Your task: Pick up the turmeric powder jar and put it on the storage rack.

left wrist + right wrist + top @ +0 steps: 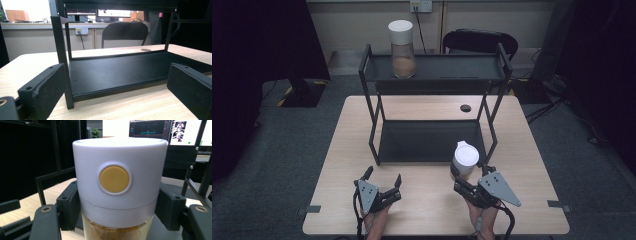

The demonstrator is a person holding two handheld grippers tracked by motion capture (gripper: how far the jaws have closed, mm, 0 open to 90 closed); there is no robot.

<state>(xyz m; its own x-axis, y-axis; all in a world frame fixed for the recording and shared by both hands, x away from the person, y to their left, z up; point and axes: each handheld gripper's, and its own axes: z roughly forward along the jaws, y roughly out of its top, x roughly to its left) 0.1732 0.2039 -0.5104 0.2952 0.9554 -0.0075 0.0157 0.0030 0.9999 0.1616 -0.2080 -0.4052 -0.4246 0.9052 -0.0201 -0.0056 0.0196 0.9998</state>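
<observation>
My right gripper (468,176) clamped the jar (465,159) below its white lid (120,177); glass, part-filled, likely slippery, fragile. Left gripper (383,176) stood open, empty.

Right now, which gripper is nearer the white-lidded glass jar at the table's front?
Right. The right gripper is shut on the white-lidded glass jar; the left gripper sits open, well off to its left, empty.

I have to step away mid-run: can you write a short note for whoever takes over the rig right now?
Right gripper: shut on the white-lidded jar, at the front right of the black rack.
Left gripper: open, holding nothing, over the table in front of the rack.
Done: a second jar stands on the top shelf, left side.
Left: probably shelve the held jar; the lower shelf is bare.
</observation>
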